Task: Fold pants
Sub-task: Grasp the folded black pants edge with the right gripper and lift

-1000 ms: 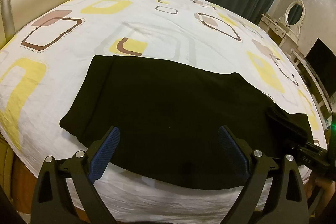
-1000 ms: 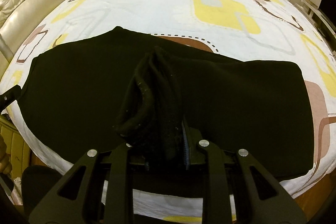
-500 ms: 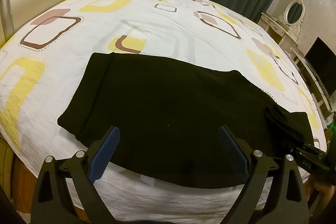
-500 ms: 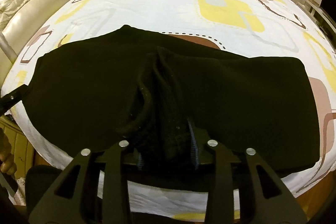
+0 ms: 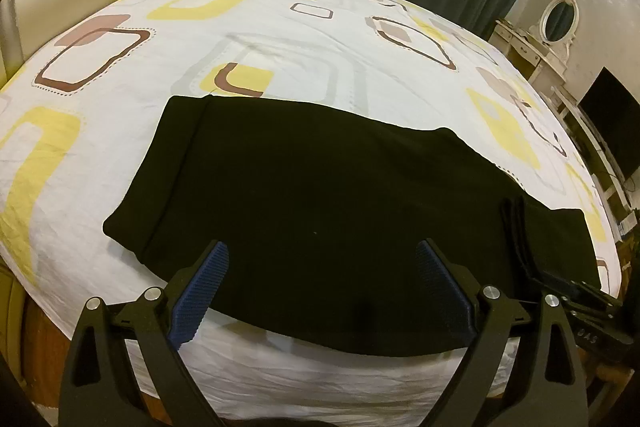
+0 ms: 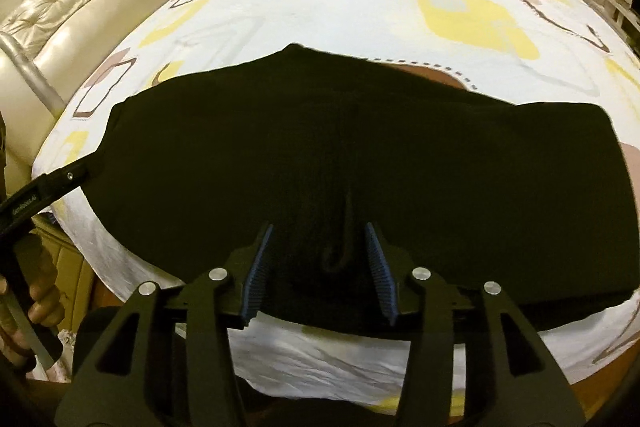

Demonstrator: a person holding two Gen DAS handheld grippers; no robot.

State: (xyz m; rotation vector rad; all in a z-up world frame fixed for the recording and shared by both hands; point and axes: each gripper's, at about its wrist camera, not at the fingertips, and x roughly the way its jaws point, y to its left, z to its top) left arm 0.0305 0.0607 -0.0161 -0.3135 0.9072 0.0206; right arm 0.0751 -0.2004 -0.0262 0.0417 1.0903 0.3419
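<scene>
The right gripper (image 6: 318,267) stands with its blue-ribbed jaws partly spread over the near hem of the black pants (image 6: 320,167), a raised pucker of cloth standing between the pads but gripped by neither, so far as its own view shows. The left gripper (image 5: 320,283) is spread much wider and holds nothing — its pads hover just above the same near edge.

The pants lie flat on the patterned bedsheet (image 5: 280,39), close to the near side of the bed, with their long axis running left to right across both views. The garment already looks doubled into one broad band, and one short end shows at the left of the left wrist view. Each gripper faces the band square-on from the near long edge, the left one toward one end and the right one further along toward the other. So the next fold probably has to travel along that long axis, one end carried over the other, and whichever end goes first belongs to the nearer gripper.

Small white lettering shows on each gripper's arm where the other camera catches it — too blurred to read. The pants show no label.
</scene>
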